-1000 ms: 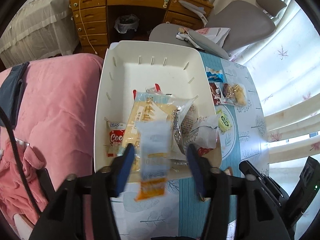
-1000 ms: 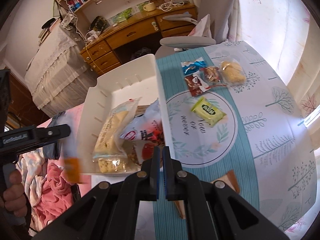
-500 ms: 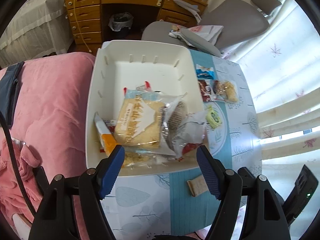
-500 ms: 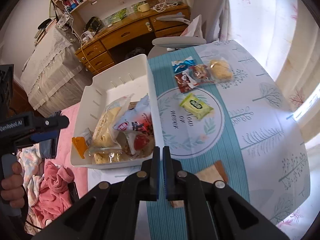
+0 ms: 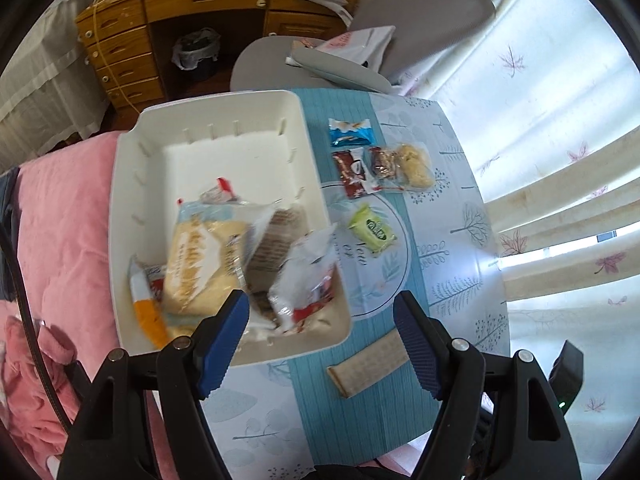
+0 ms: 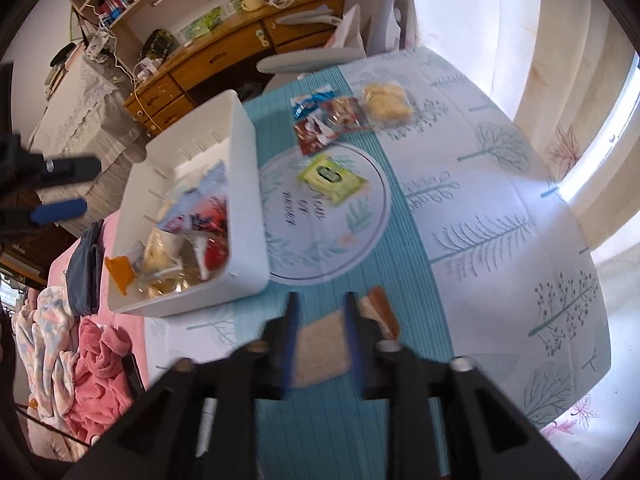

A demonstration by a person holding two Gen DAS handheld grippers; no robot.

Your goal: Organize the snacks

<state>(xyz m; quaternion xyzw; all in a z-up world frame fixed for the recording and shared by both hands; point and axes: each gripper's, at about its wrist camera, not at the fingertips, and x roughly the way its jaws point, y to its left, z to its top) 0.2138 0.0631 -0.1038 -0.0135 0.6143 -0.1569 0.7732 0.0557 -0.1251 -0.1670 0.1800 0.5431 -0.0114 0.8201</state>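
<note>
A white plastic bin (image 5: 224, 152) with slotted inner walls sits at the left edge of the tabletop (image 5: 452, 240), which is covered by a glossy cloth printed with trees and a teal stripe. Crinkled snack packets are heaped in the bin's near end: a pale-blue bread bag (image 5: 204, 256), a white-and-red pouch (image 5: 308, 276) and an orange-tipped stick (image 5: 146, 312), all blurred, their print unreadable. On the cloth lie a lime-green packet (image 6: 331, 176), and beyond it a blue wrapper (image 5: 350, 132), a dark red wrapper (image 5: 352, 172) and a clear-wrapped cake (image 5: 416, 164) close together. A flat tan wafer packet (image 6: 320, 352) lies near the front edge. The right tongs (image 6: 320, 340), smeared by motion, have just been opening and straddle this packet; whether the pads touch it I cannot tell. The left tongs (image 5: 322, 344) gape wide, holding nothing, above the bin's near corner. A pink blanket (image 5: 60, 220) lies left of the bin, a wooden desk (image 5: 208, 4) and grey chair (image 5: 420, 16) behind it.
</note>
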